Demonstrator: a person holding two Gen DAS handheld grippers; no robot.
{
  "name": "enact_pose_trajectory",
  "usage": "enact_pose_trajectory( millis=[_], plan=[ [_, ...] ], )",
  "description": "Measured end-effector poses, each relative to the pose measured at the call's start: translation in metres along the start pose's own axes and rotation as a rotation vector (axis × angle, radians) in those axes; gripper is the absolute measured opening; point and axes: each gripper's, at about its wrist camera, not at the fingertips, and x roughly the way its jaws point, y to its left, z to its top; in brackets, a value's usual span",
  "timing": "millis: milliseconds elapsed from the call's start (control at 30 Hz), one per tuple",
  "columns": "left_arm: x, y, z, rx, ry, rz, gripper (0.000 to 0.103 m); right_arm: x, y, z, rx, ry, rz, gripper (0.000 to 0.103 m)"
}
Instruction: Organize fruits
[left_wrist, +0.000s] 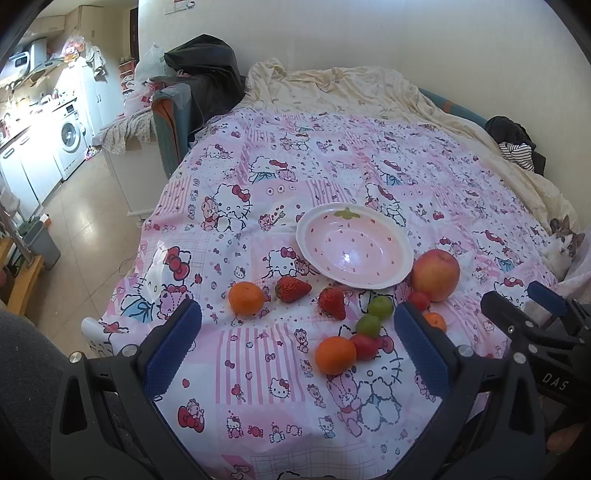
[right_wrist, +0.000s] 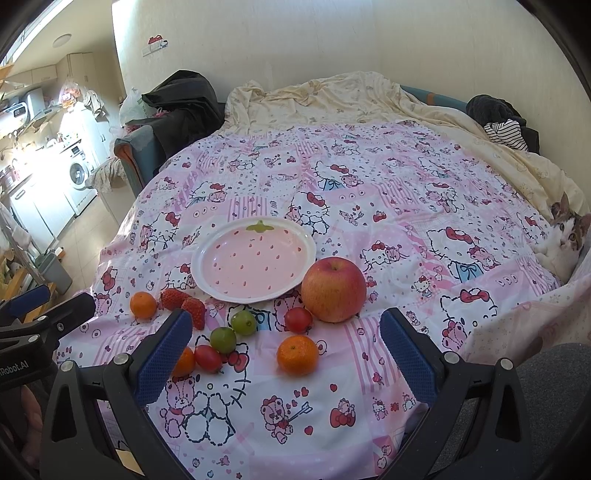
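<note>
While nothing has yet gone into the plate (right_wrist: 255, 258), we hold both tools low over the near edge of the patterned bedcover (right_wrist: 388, 177), each with its blue pads spread wide and gripping nothing.

Going from the left, our left gripper (left_wrist: 295, 339) looks out over an orange (left_wrist: 246, 297) lying apart from the rest, then two strawberries (left_wrist: 291, 289) just in front of the plate's rim. Further right sit two green grapes (right_wrist: 243, 322) touching each other, with a cherry tomato (right_wrist: 208, 357) and a second orange (left_wrist: 335, 354) close below them. Our right gripper (right_wrist: 286, 347) faces another orange (right_wrist: 297, 355), a second tomato (right_wrist: 298, 319) and, beside it, the big apple (right_wrist: 333, 290), which looks to be touching the plate's edge, though the angle makes that hard to confirm.

The risks we judge come from the soft bedding. Pressing down for a grape could dent the cover and set round fruit rolling, and the plate could tip if the apple lands on its rim. Squeezing a strawberry or tomato too hard would bruise it. At the far right a cat (right_wrist: 565, 236) watches from the blanket (right_wrist: 332, 96) and might well paw at moving fruit.
</note>
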Motion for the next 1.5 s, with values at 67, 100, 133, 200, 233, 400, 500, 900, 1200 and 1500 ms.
enact_pose_trajectory(
  millis=[67,100,133,200,233,400,500,900,1200,1500],
  plan=[
    [-0.0002,-0.0002,0.0,0.0,-0.001,0.001,0.103,-0.0003,0.0001,-0.0003,0.002,0.0,0.001,0.103],
    [-0.0002,-0.0003,0.0002,0.0,-0.001,0.001,0.103,0.0023,-0.0008,-0.0003,0.003,0.002,0.001,0.103],
    [-0.0002,-0.0003,0.0003,0.0,-0.002,0.002,0.103,0.0027,-0.0005,-0.0006,0.003,0.003,0.001,0.103],
    [-0.0002,-0.0008,0.0001,0.0,-0.002,0.003,0.103,0.0026,-0.0002,-0.0009,0.002,0.002,0.002,0.103],
    [0.0002,-0.0007,0.0001,0.001,-0.001,0.003,0.103,0.0025,-0.0005,-0.0007,0.002,0.002,0.002,0.103],
    [0.0001,0.0003,0.0,0.0,0.001,0.009,0.103,0.004,0.0005,-0.001,-0.002,0.005,0.003,0.103],
    [0.0007,-0.0007,0.0004,0.003,0.001,0.006,0.103,0.0041,0.0004,-0.0008,-0.003,0.006,0.002,0.103],
    [-0.0007,-0.0033,-0.0014,0.006,-0.003,0.002,0.103,0.005,0.0003,-0.0013,0.003,0.011,-0.009,0.103],
    [-0.0021,-0.0019,-0.0011,-0.004,0.005,-0.008,0.103,0.0051,0.0028,-0.003,-0.012,0.024,-0.002,0.103],
    [-0.0038,0.0016,-0.0015,-0.009,0.01,-0.005,0.103,0.0086,0.0016,-0.0017,-0.007,0.054,0.001,0.103]
  ],
)
